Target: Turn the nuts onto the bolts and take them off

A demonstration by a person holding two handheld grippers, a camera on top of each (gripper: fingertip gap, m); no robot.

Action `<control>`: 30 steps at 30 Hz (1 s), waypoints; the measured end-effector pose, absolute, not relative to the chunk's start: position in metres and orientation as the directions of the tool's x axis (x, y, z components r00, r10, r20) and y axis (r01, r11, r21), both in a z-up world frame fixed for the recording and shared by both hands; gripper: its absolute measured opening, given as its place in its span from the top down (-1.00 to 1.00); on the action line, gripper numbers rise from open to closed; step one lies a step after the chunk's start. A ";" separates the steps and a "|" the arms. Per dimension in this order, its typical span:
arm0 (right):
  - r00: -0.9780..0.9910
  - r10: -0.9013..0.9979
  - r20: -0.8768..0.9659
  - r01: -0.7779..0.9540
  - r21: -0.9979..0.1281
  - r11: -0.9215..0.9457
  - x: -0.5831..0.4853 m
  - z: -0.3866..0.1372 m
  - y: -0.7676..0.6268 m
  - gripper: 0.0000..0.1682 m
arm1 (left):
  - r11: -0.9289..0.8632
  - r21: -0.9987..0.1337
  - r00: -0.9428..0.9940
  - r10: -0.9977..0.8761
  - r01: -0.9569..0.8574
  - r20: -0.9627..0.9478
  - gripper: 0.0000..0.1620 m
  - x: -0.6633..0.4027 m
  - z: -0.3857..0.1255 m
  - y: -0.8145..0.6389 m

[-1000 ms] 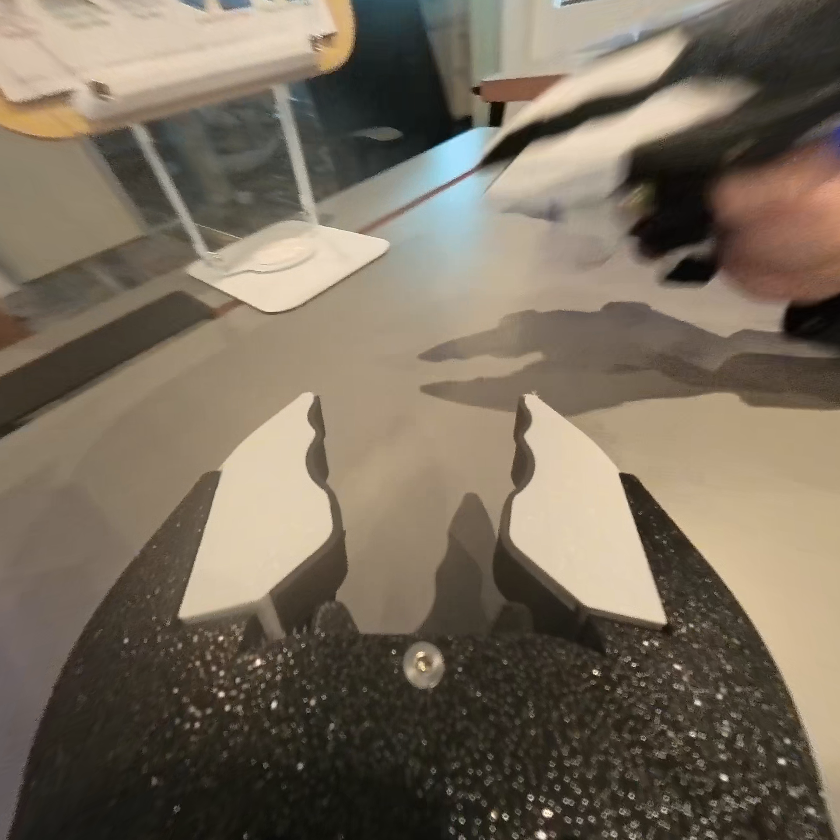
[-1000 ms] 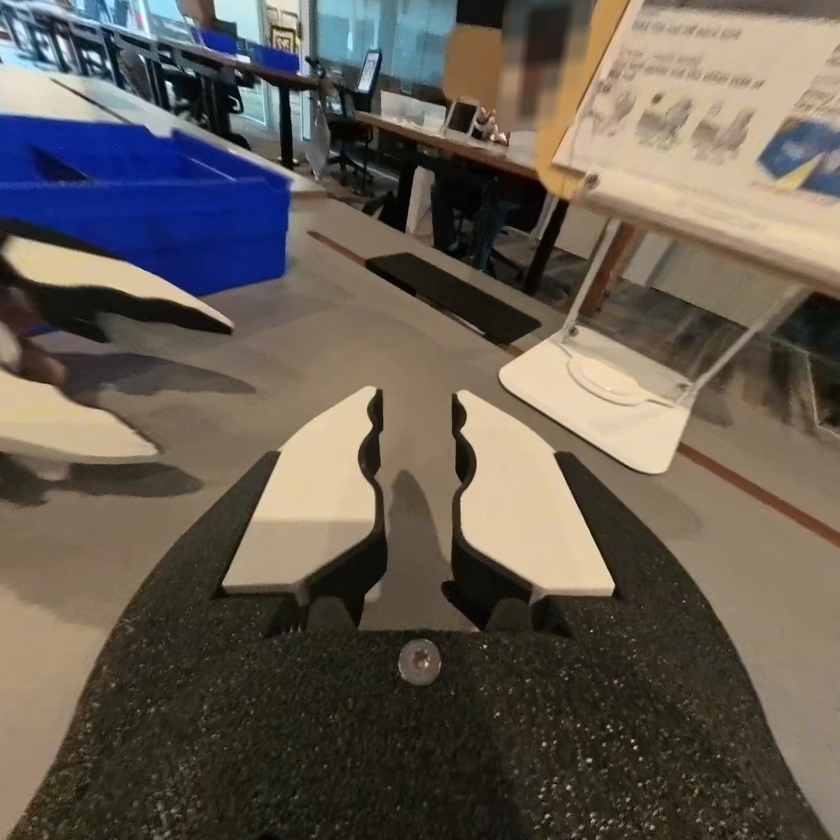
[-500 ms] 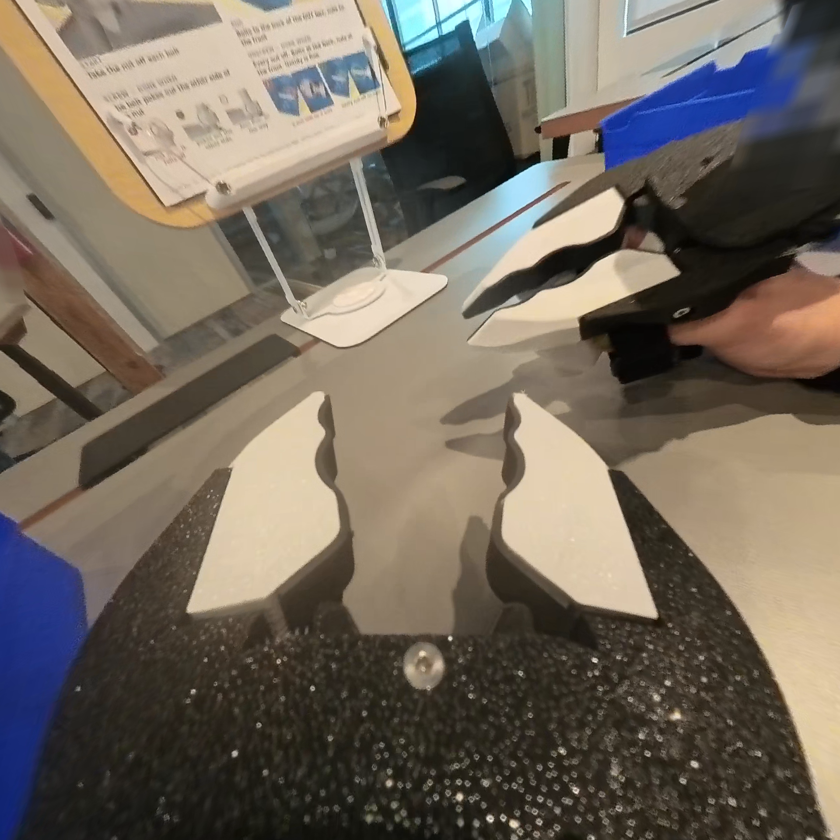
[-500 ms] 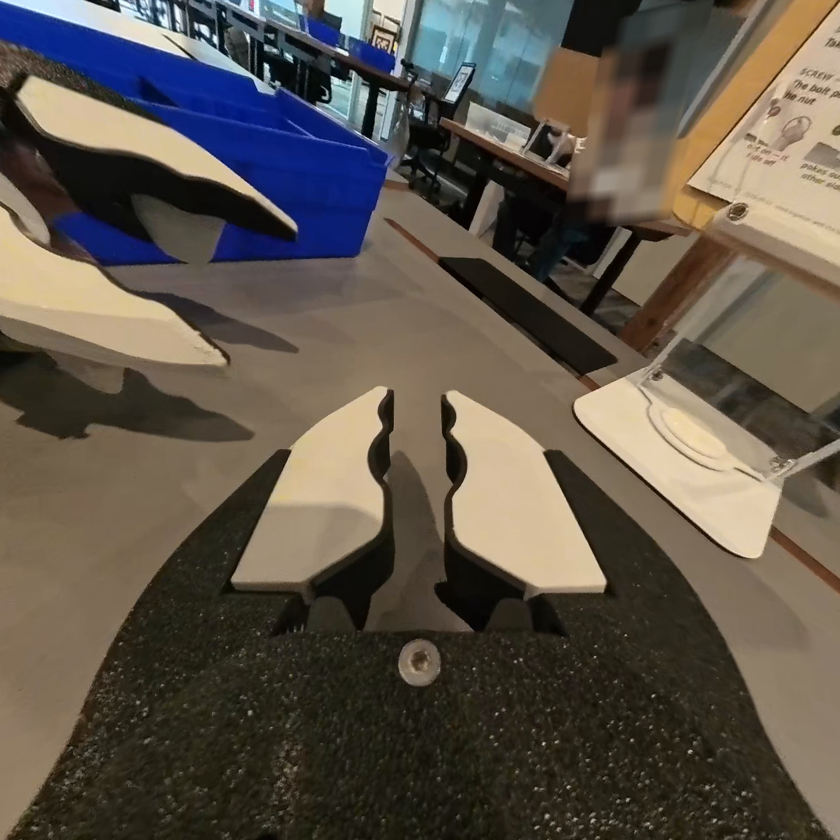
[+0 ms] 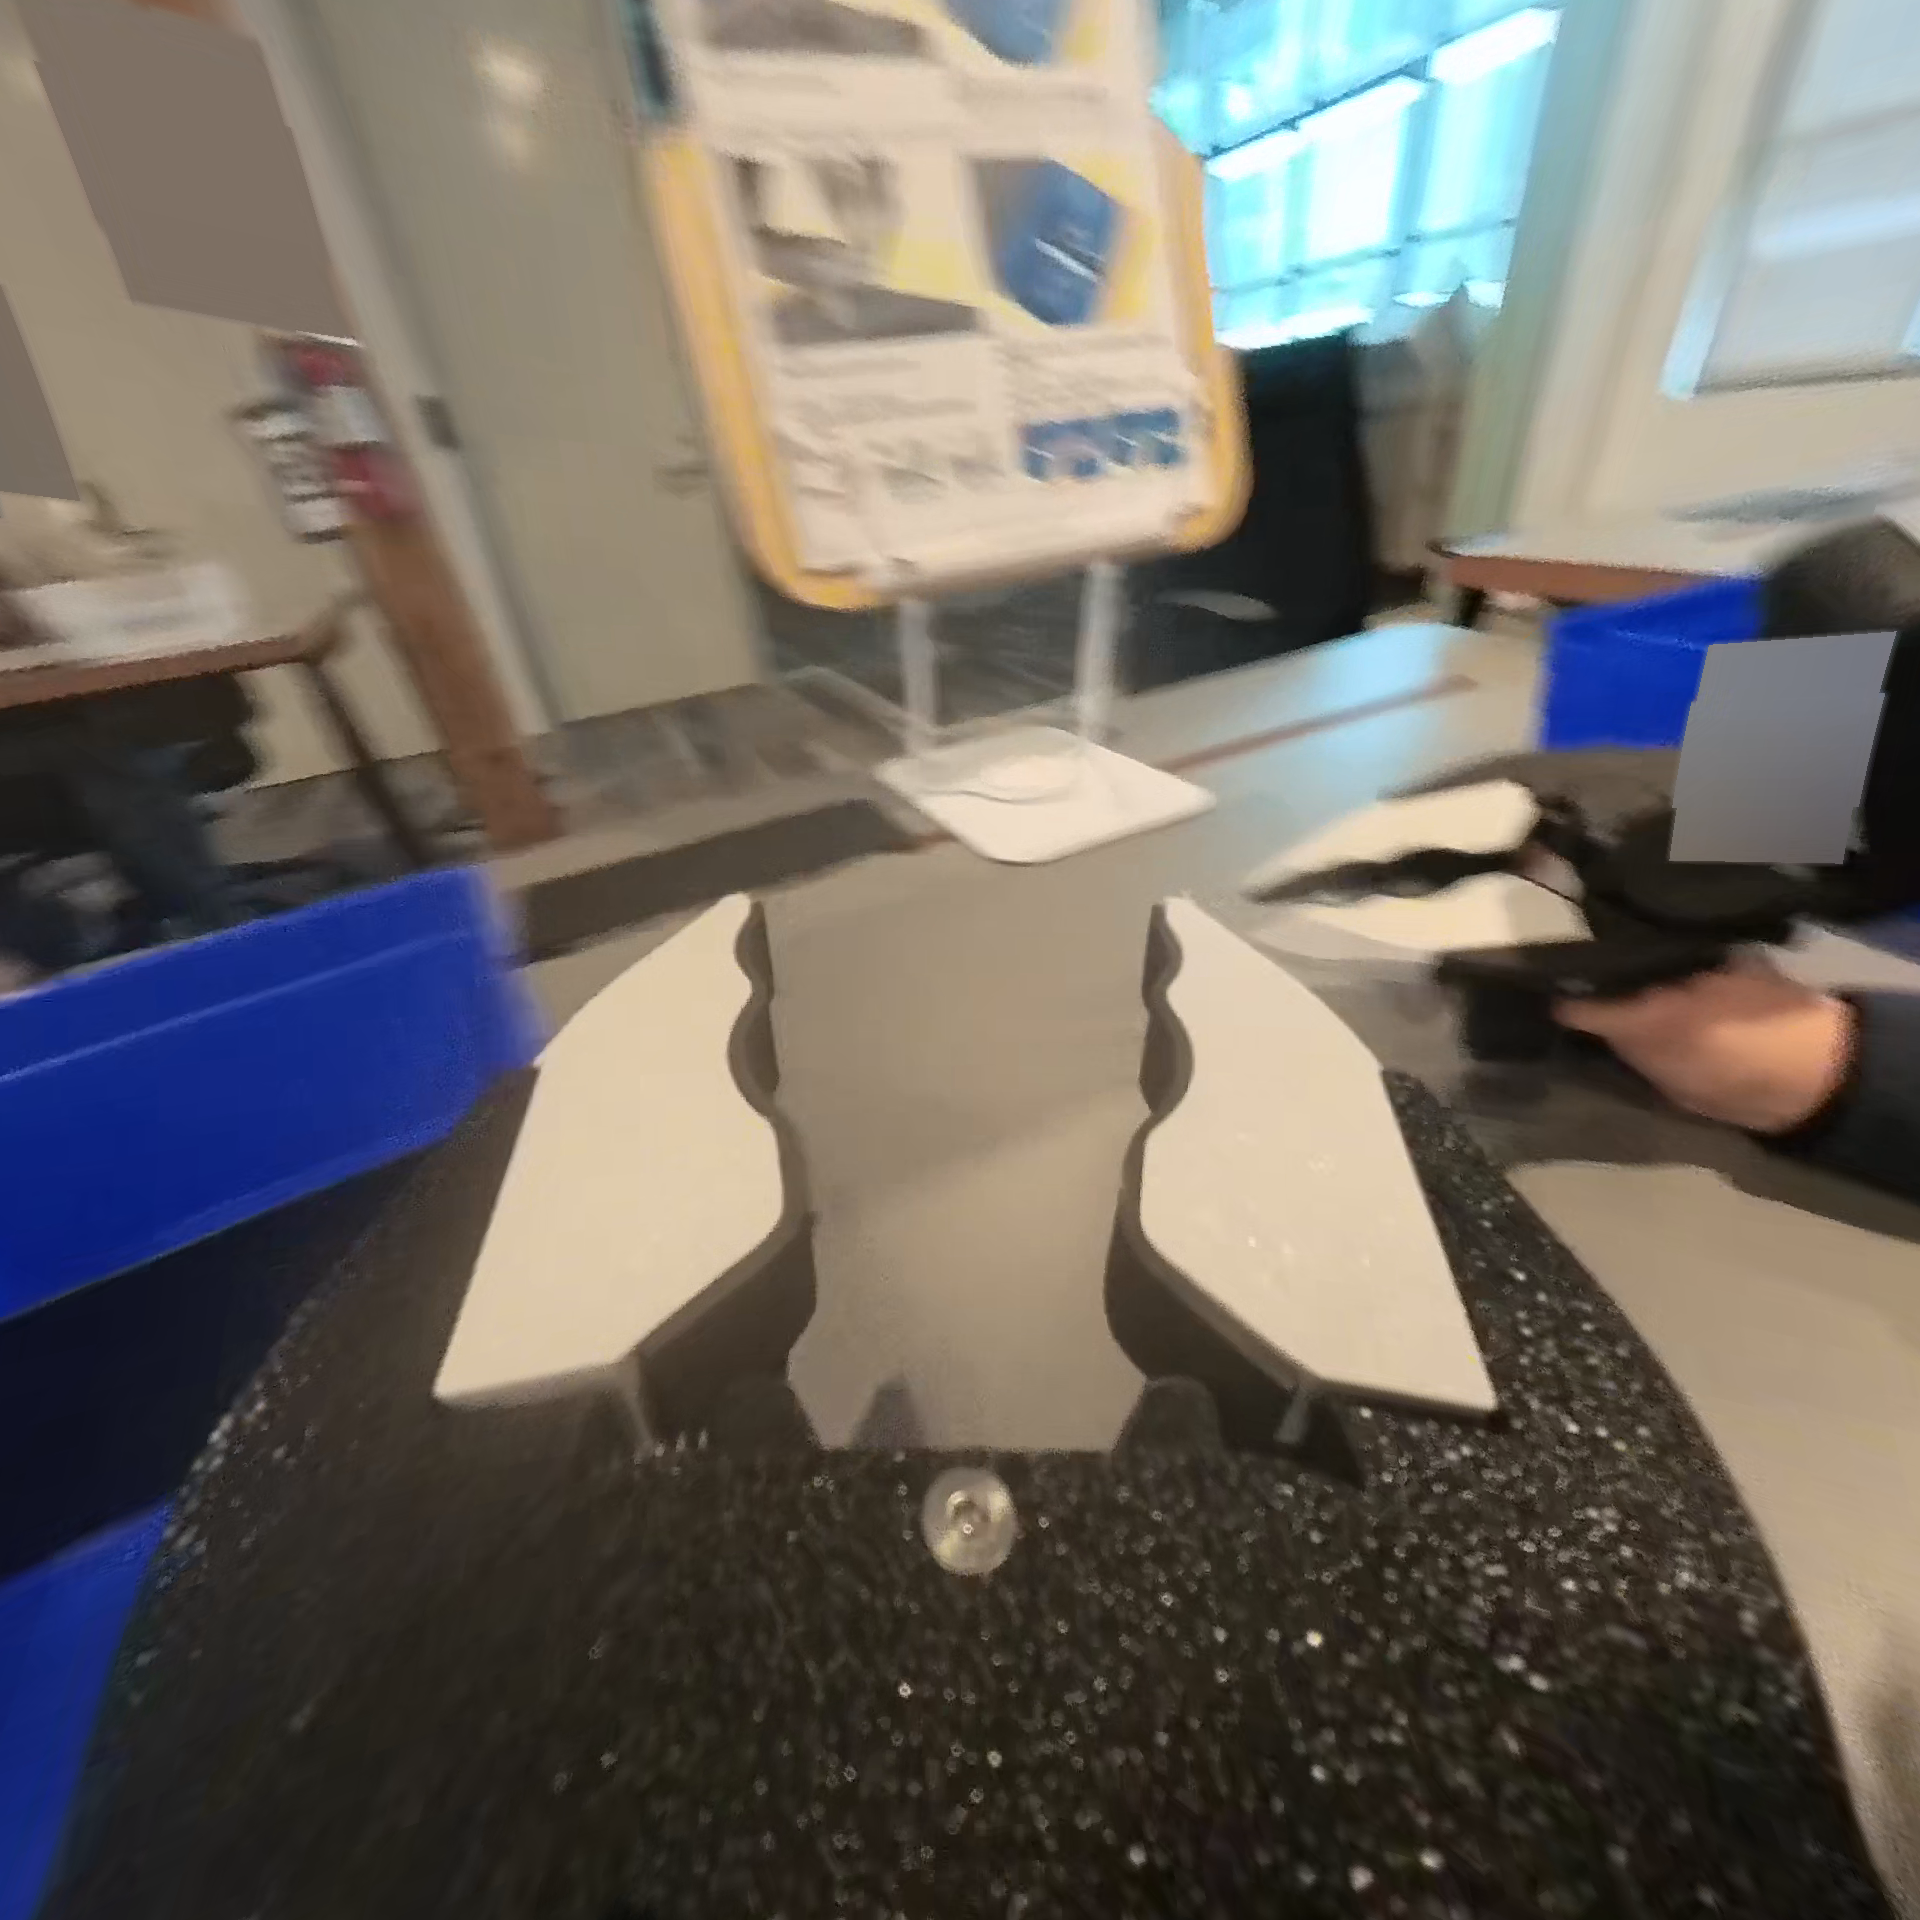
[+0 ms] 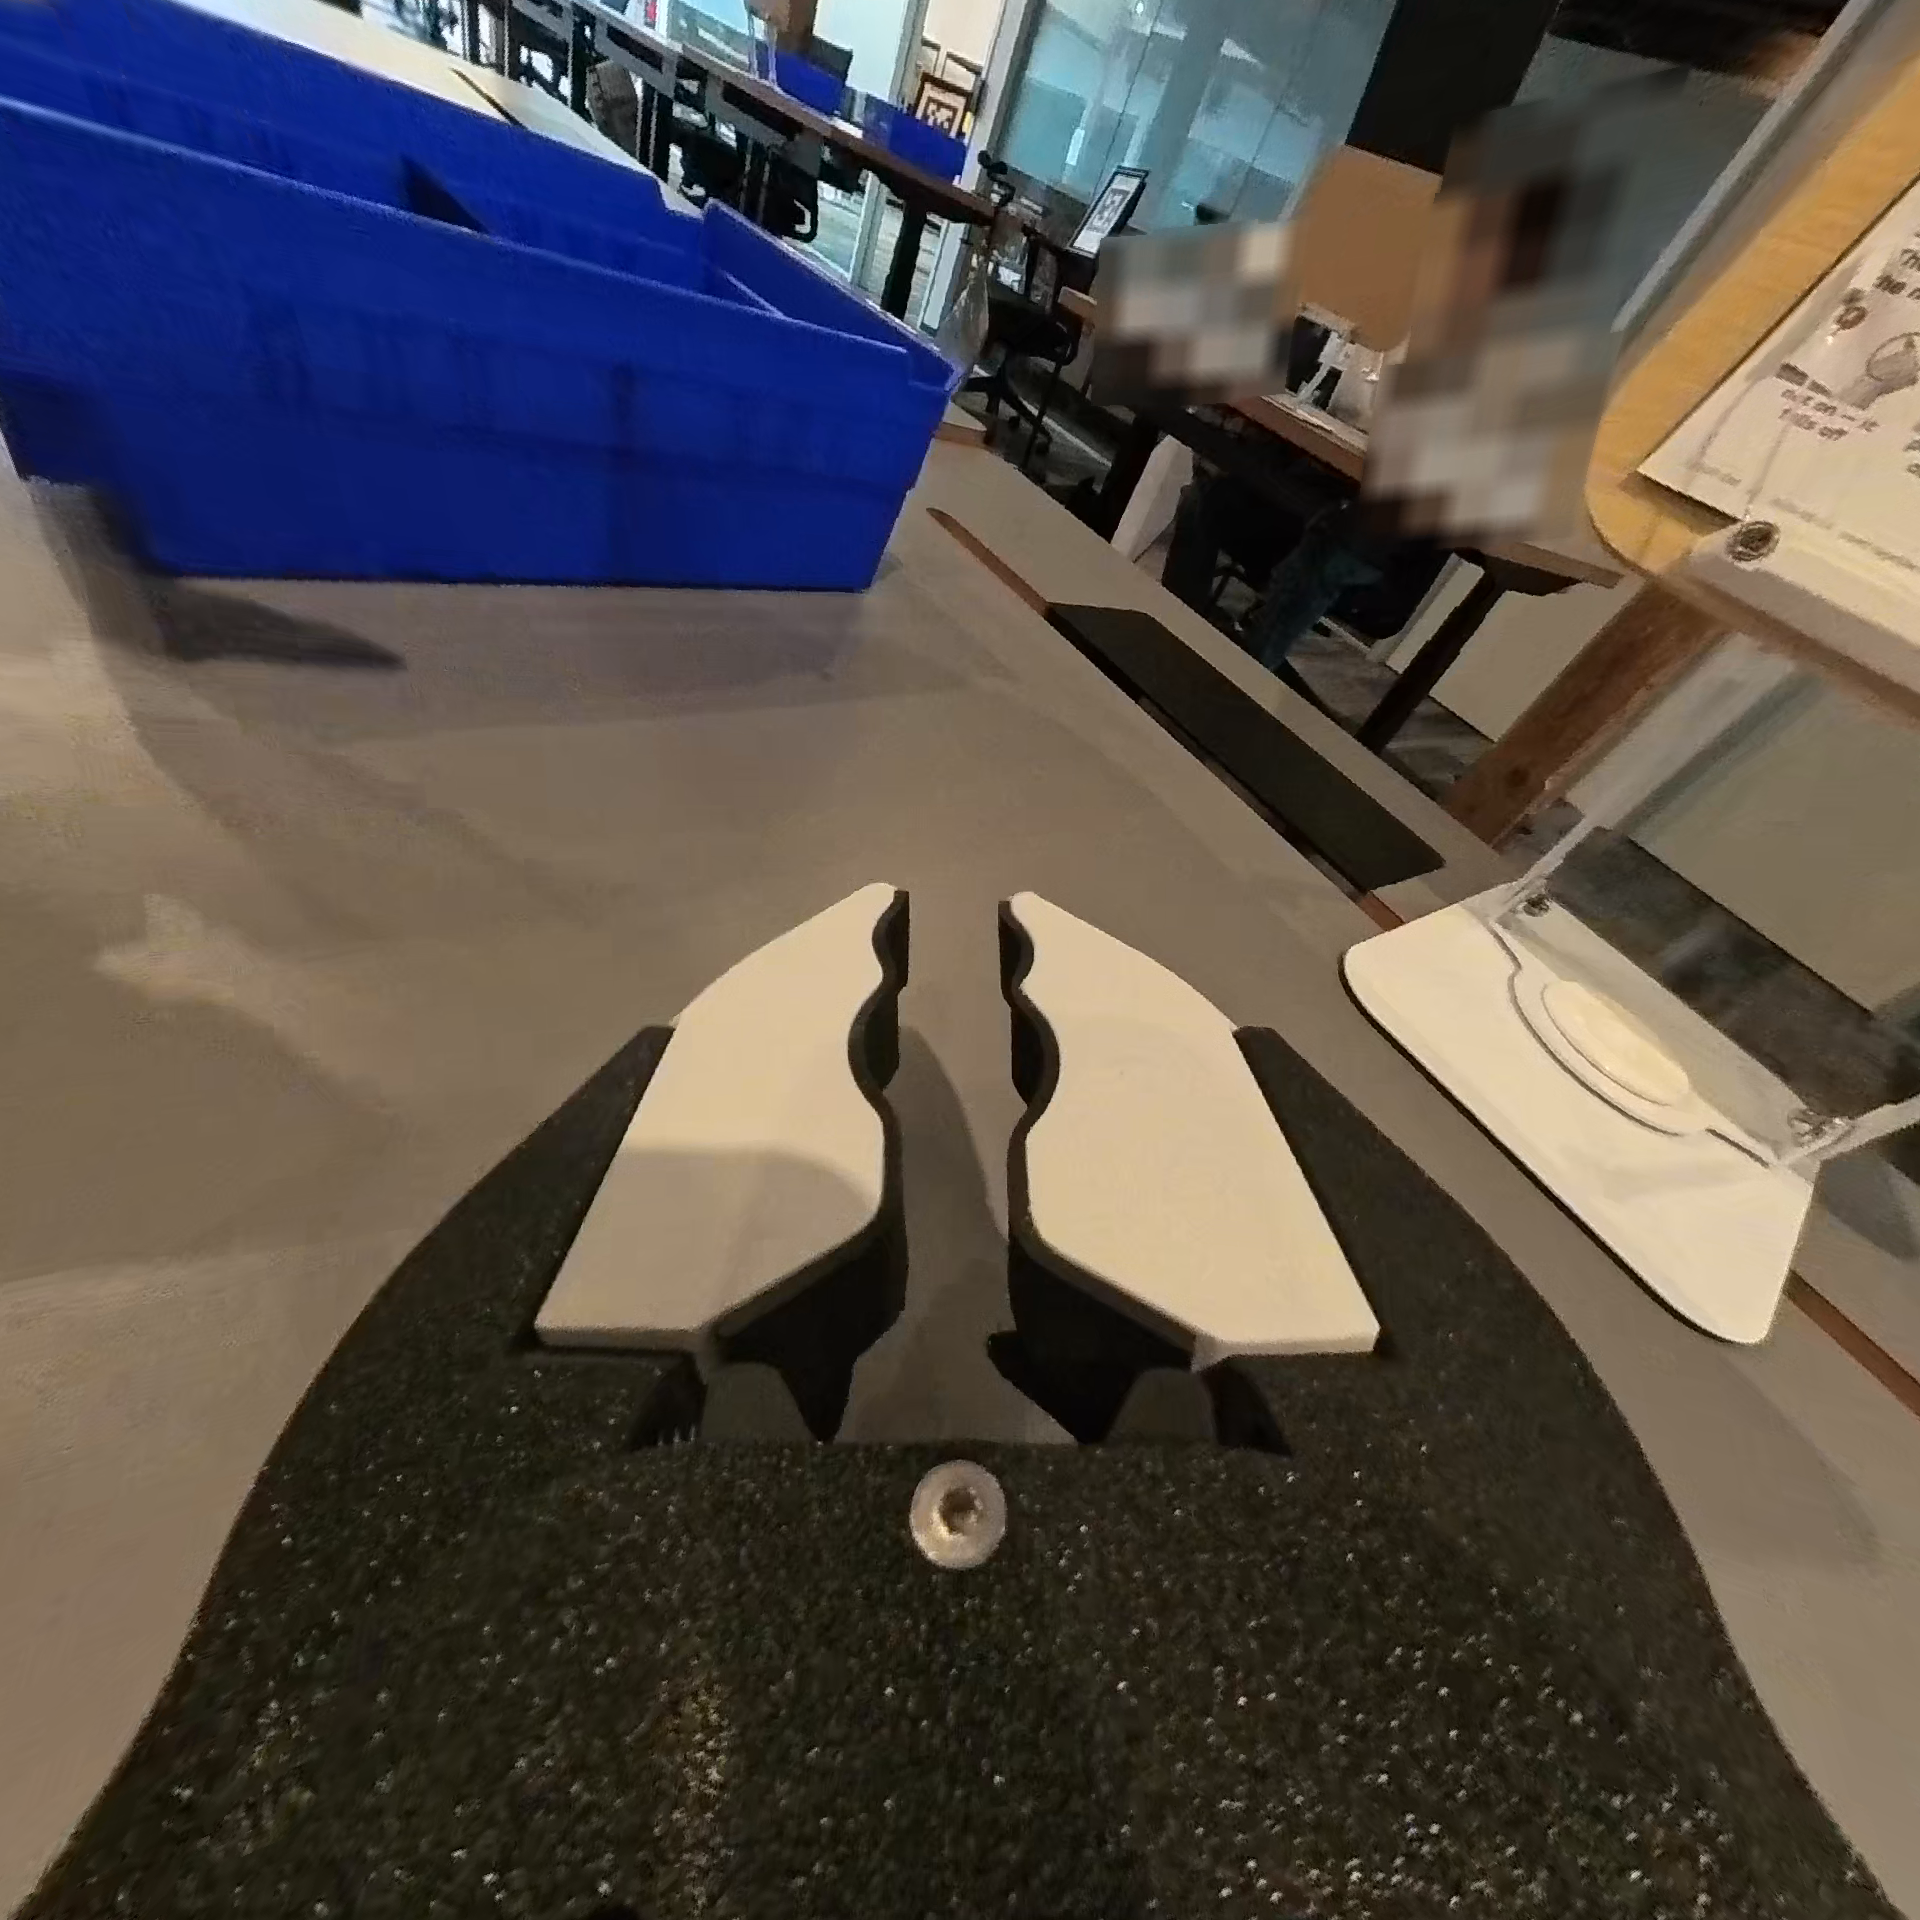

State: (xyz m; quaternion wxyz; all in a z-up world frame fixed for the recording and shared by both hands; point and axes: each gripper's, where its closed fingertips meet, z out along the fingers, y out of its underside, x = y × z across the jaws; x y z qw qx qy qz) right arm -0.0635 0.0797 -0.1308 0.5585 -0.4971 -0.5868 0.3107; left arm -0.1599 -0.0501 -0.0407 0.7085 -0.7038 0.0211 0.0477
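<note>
While the left wrist view is blurred, it shows the left gripper (image 5: 956, 914) above a grey table (image 5: 1662, 1299), its two white fingers (image 5: 634, 1153) spread wide apart with nothing between them. Straight ahead stands an instruction board (image 5: 956, 301) on a clear stand with a white base (image 5: 1044, 805). A blue bin (image 5: 239, 1060) sits at the left, another blue bin (image 5: 1642, 675) far right. At the right a hand (image 5: 1714, 1049) holds the right gripper (image 5: 1299, 883) low over the table.

From the right wrist view, the right gripper (image 6: 951, 909) has its fingers (image 6: 1164, 1153) close together, a narrow gap left, gripping nothing. The grey table (image 6: 416, 831) lies beneath, the blue bin (image 6: 468, 416) ahead to the left, the stand's white base (image 6: 1558, 1122) just to the right. No nuts or bolts show in either view.
</note>
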 end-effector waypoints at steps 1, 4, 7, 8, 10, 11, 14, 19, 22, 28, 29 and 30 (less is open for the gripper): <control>0.116 0.930 0.348 0.236 -0.920 0.315 -0.064 -0.131 0.079 0.81 | 0.008 -0.995 0.991 0.088 -0.099 -0.098 0.17 -0.178 -0.033 -0.062; 0.121 0.934 0.335 0.223 -0.926 0.304 -0.062 -0.129 0.080 0.82 | 0.008 -0.996 0.968 0.234 -0.093 -0.089 0.16 -0.233 -0.013 -0.096; 0.129 0.940 0.316 0.210 -0.935 0.286 -0.061 -0.127 0.081 0.82 | 0.034 -0.996 0.935 0.347 -0.086 -0.069 0.15 -0.274 -0.001 -0.126; 0.132 0.940 0.313 0.208 -0.936 0.283 -0.060 -0.127 0.082 0.83 | 0.038 -0.996 0.927 0.370 -0.086 -0.066 0.15 -0.282 0.001 -0.132; 0.136 0.940 0.313 0.211 -0.936 0.282 -0.060 -0.127 0.083 0.83 | 0.033 -0.995 0.911 0.406 -0.093 -0.071 0.15 -0.297 0.002 -0.140; 0.136 0.939 0.316 0.214 -0.935 0.283 -0.060 -0.127 0.083 0.83 | 0.029 -0.995 0.903 0.423 -0.095 -0.074 0.15 -0.303 0.002 -0.143; 0.132 0.936 0.327 0.227 -0.929 0.292 -0.061 -0.129 0.082 0.83 | 0.033 -0.995 0.884 0.463 -0.093 -0.068 0.15 -0.318 0.002 -0.153; 0.124 0.932 0.341 0.241 -0.921 0.305 -0.063 -0.131 0.081 0.84 | 0.016 -0.996 0.867 0.494 -0.084 -0.065 0.15 -0.339 0.005 -0.161; 0.122 0.932 0.342 0.244 -0.920 0.306 -0.063 -0.131 0.081 0.85 | -0.039 -0.995 0.886 0.452 -0.095 -0.102 0.18 -0.348 0.009 -0.149; 0.118 0.931 0.345 0.248 -0.918 0.309 -0.064 -0.132 0.080 0.85 | -0.343 -0.926 0.965 0.144 -0.160 -0.220 0.40 -0.353 -0.018 -0.076; 0.117 0.931 0.346 0.249 -0.918 0.310 -0.064 -0.132 0.080 0.86 | -0.409 -0.892 0.969 0.066 -0.191 -0.237 0.42 -0.352 -0.027 -0.063; 0.117 0.931 0.347 0.249 -0.917 0.310 -0.064 -0.132 0.080 0.86 | -0.470 -0.848 0.963 -0.021 -0.247 -0.268 0.45 -0.350 -0.037 -0.051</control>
